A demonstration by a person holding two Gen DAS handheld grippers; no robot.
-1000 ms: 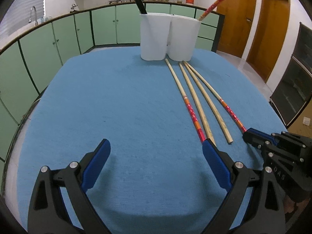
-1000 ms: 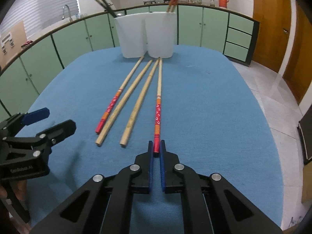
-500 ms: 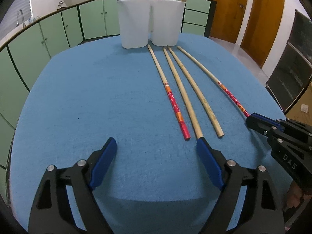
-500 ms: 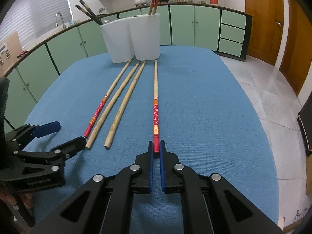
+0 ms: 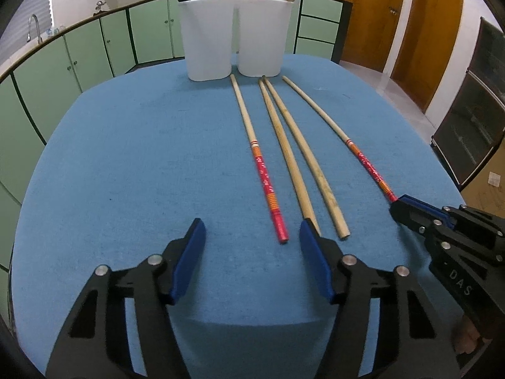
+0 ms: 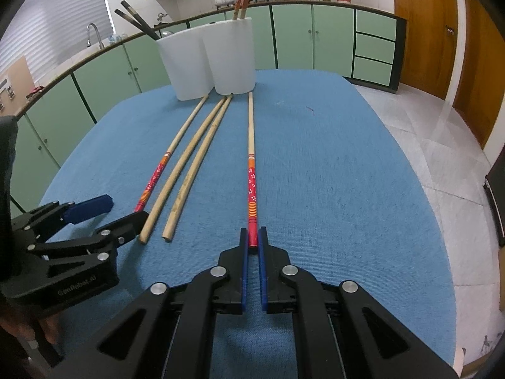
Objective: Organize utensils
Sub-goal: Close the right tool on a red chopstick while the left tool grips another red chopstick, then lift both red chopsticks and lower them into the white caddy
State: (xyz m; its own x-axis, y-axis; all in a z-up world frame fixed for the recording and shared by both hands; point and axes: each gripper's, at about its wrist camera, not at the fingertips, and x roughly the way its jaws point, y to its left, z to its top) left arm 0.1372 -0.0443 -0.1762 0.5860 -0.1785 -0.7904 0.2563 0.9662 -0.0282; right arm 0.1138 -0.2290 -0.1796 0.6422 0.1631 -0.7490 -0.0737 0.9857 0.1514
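From the right wrist alone, jaws pinch a red-ended chopstick (image 6: 251, 189); left jaws closing, empty.

Blue tablecloth (image 5: 126, 158), white holder (image 5: 233, 34), chopsticks (image 5: 268, 177) – red-orange ends, plain tan

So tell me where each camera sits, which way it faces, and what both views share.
Left wrist: on the left gripper, facing down its closing fingers toward the white holder; nothing between them yet.
Right wrist: on the right gripper, facing the same holder; its fingers clamp a red-ended chopstick.
Shared: the blue table, two plain chopsticks, the other red-ended chopstick, and each other's gripper.
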